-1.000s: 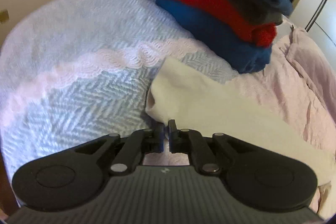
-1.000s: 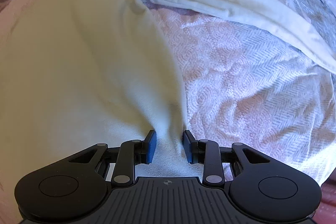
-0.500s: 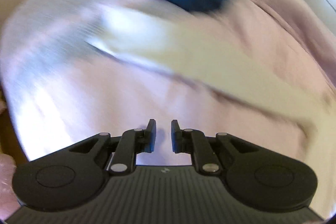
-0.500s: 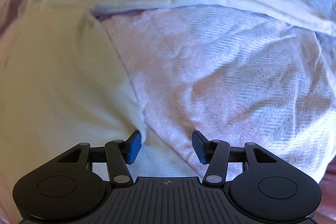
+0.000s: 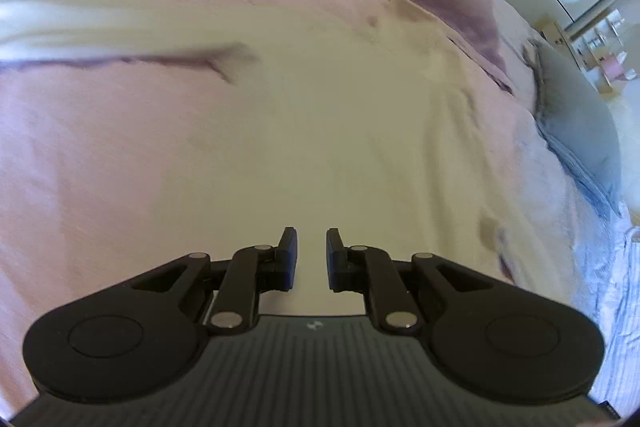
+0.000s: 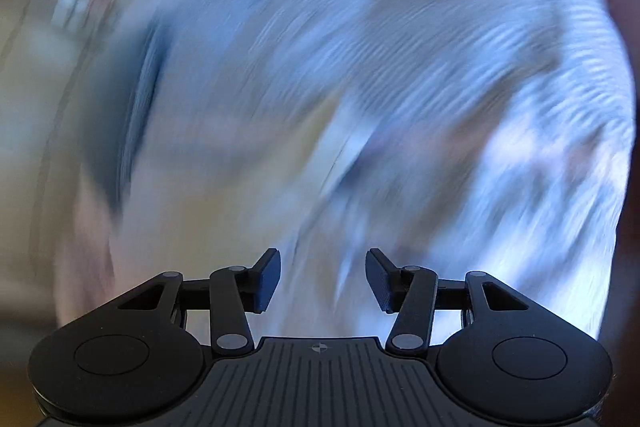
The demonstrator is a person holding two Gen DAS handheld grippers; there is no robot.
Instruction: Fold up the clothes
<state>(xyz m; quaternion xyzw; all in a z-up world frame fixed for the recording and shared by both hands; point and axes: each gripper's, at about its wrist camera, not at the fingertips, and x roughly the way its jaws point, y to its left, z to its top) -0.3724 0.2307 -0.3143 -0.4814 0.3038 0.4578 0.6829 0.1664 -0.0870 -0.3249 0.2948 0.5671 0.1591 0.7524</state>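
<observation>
Cream garment [image 5: 304,131] beneath parted left tongs [image 5: 311,254]; no legible writing.

Left matte black two-finger gripper [image 5: 311,254]: ribbed grey base, silver pivot screws. Right matte black two-finger gripper [image 6: 323,277]: identical (round side discs).

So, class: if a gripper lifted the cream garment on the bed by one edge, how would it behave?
The cream garment would probably droop, since it lies flat with soft creases. It looks thin, so likely light. Its long strip would likely trail behind.
</observation>
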